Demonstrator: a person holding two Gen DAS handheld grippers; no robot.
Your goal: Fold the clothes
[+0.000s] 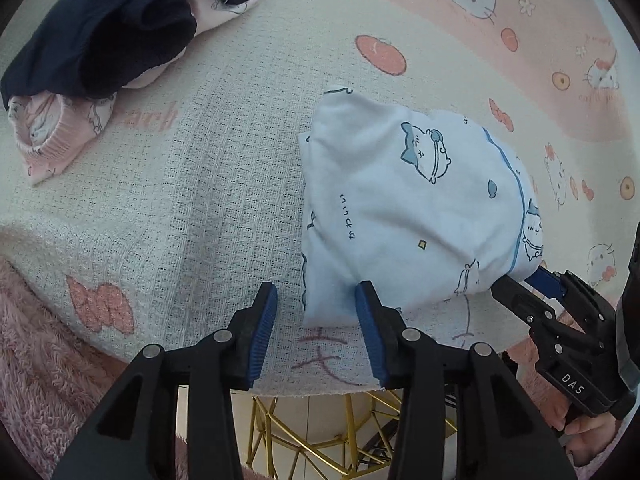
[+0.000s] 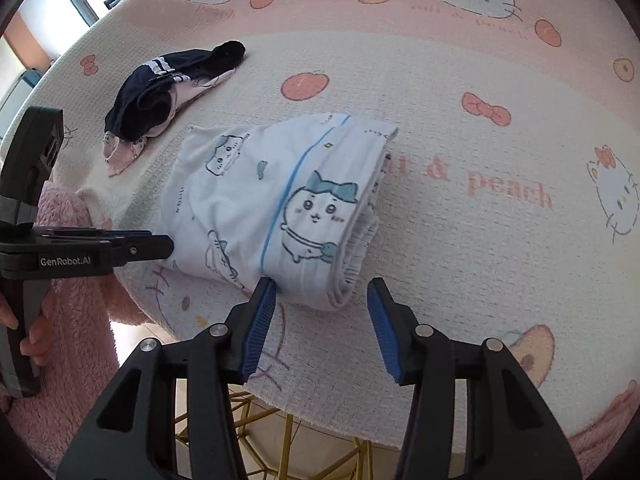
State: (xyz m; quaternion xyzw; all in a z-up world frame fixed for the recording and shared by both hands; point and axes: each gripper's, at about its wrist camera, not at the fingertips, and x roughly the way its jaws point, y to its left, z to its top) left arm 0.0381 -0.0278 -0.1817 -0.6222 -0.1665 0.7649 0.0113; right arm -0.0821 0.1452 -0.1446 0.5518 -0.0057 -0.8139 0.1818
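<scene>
A folded white garment [image 1: 408,208] printed with blue cartoon animals lies near the front edge of the covered table. My left gripper [image 1: 316,312] is open, its jaws straddling the garment's near left corner; the left pad stands clear of the cloth. In the right wrist view the same garment [image 2: 280,200] shows its stacked folded edges on the right. My right gripper [image 2: 322,304] is open around the near right corner, with a gap at its right pad. Each gripper also shows in the other's view, the right gripper [image 1: 548,284] and the left gripper [image 2: 160,242], both at the garment's near edge.
A navy garment lying on a pink one [image 1: 100,32] [image 2: 160,92] sits at the back left. A cream and pink cartoon-cat blanket [image 1: 180,200] [image 2: 500,260] covers the table. Its front edge is close below the fingers, over a gold wire frame [image 2: 288,440]. Fluffy pink sleeves [image 2: 80,320] flank the left.
</scene>
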